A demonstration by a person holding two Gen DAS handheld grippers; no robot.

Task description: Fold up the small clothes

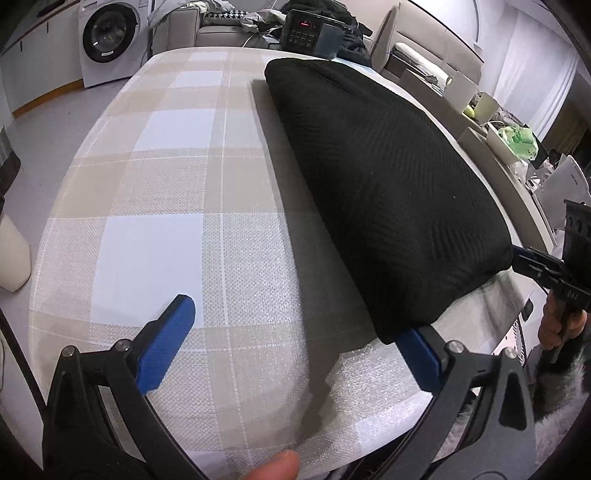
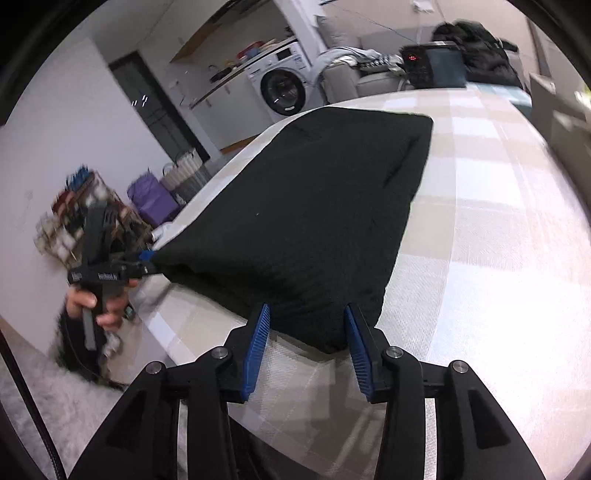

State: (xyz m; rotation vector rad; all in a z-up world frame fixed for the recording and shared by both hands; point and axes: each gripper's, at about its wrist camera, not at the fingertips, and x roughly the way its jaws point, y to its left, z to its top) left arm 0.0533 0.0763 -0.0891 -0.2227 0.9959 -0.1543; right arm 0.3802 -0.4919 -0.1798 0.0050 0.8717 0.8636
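A black knit garment [image 1: 380, 177] is held up off the checked table [image 1: 177, 206], stretched between two near corners, with its far end resting on the table. In the left wrist view my left gripper [image 1: 295, 343] has its jaws wide apart; the garment's near corner hangs over the right finger [image 1: 417, 354] and hides its tip. My right gripper [image 1: 524, 260] pinches the other corner. In the right wrist view the garment [image 2: 314, 221] sags between the right gripper's [image 2: 306, 325] parted fingers, and my left gripper [image 2: 146, 258] appears closed on a corner.
A washing machine [image 1: 107, 37] stands at the back left. A black device with a red display [image 1: 306, 29] sits past the table's far end, by a sofa with clothes. Cluttered shelves [image 1: 509, 140] run along the right. Bags [image 2: 155, 199] stand on the floor.
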